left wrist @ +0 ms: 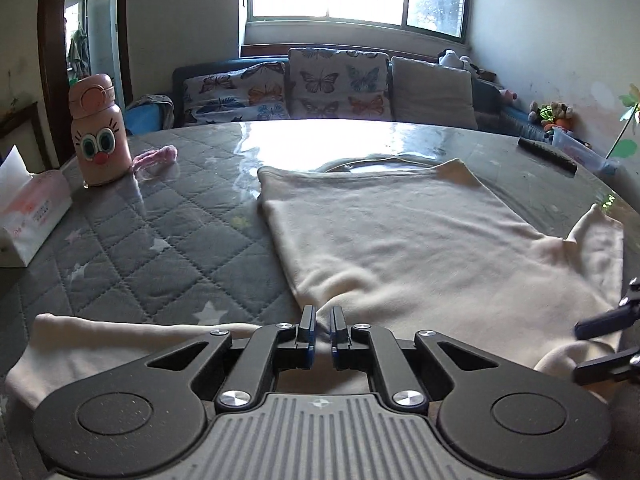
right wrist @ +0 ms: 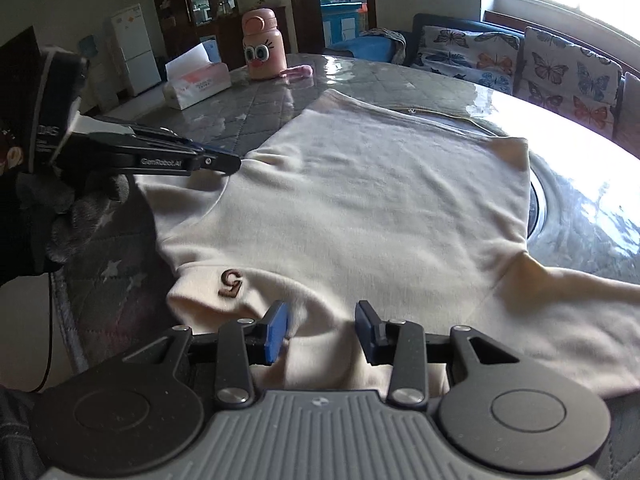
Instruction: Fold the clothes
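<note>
A cream sweatshirt lies flat on the quilted grey table, hem toward the window, sleeves spread at the near side. It also shows in the right wrist view, with a brown "5" mark near the collar. My left gripper is shut, pinching the cloth at the left armpit; it also shows from the side in the right wrist view. My right gripper is open, low over the collar and shoulder area, holding nothing. Its fingers show at the right edge of the left wrist view.
A pink cartoon-face bottle and a tissue box stand at the table's far left, with a pink strap beside the bottle. A black remote lies at the far right. A sofa with butterfly cushions stands behind the table.
</note>
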